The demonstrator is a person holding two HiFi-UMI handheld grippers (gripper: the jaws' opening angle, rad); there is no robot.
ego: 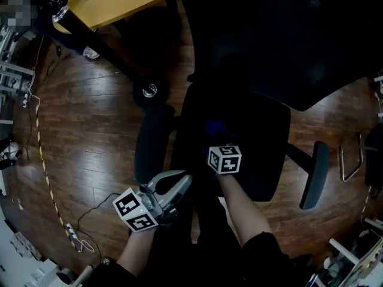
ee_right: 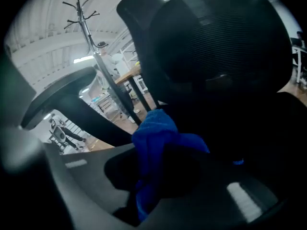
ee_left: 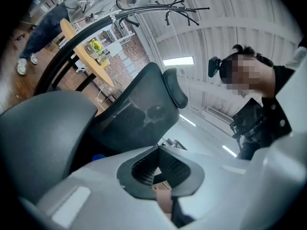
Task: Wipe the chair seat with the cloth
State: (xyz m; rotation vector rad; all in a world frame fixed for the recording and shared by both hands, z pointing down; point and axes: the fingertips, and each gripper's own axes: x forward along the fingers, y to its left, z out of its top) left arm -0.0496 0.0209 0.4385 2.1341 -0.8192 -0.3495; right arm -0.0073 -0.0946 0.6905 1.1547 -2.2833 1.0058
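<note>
Cloth [ee_right: 158,138]: blue, bunched; we see it clamped in the right gripper's [ee_right: 160,174] jaws, over the black chair seat [ego: 257,130].
Left gripper [ego: 178,189]: we read its jaws as closed on nothing, beside the seat's front edge.

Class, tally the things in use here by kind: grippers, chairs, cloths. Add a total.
Two-jaw grippers: 2, the left gripper and the right gripper
Black mesh office chair: 1
Blue fluffy cloth: 1
Total: 4
</note>
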